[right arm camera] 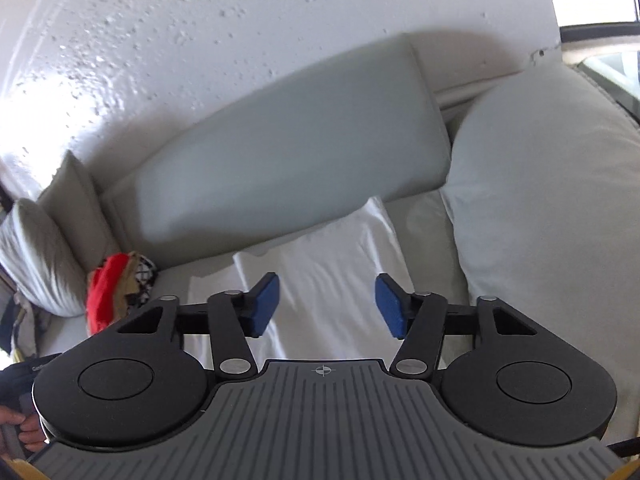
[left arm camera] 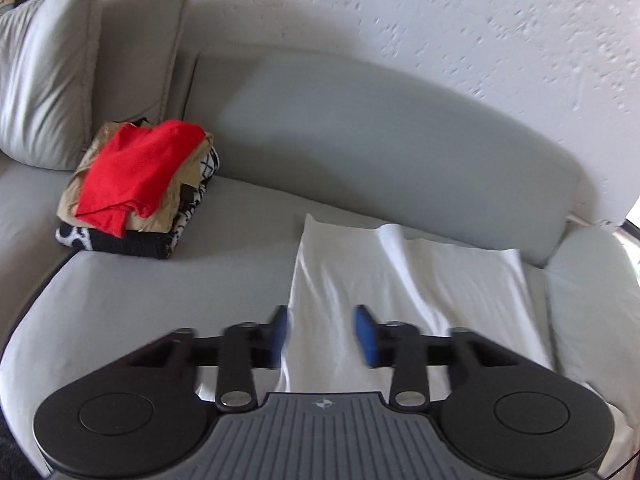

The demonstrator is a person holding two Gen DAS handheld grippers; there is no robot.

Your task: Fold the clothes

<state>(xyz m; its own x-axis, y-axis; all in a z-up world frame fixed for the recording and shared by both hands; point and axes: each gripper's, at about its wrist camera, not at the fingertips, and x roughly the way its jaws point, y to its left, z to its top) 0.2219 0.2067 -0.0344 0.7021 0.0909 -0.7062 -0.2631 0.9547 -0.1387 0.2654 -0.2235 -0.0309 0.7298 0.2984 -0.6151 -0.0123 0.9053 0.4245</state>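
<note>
Left tool (left arm camera: 322, 336) and right tool (right arm camera: 326, 306) parted, empty, above white garment (left arm camera: 400, 280).

White garment (left arm camera: 404, 276) on grey sofa (left arm camera: 360, 128); stack: red top (left arm camera: 132, 172), tan layer (left arm camera: 188, 196), black-white patterned bottom (left arm camera: 120, 240); blue gripper pads (left arm camera: 366, 336).

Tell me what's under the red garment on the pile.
Under the red garment lies a tan piece, then black-and-white patterned fabric on the sofa seat. Anything deeper in the pile is covered.

white garment (left arm camera: 400, 280) — soft creased cloth | sofa (left arm camera: 360, 128) — smooth matt grey fabric | wall (left arm camera: 440, 20) — rough textured plaster | left hand-held gripper (left arm camera: 322, 336) — matt black plastic, blue pads
</note>
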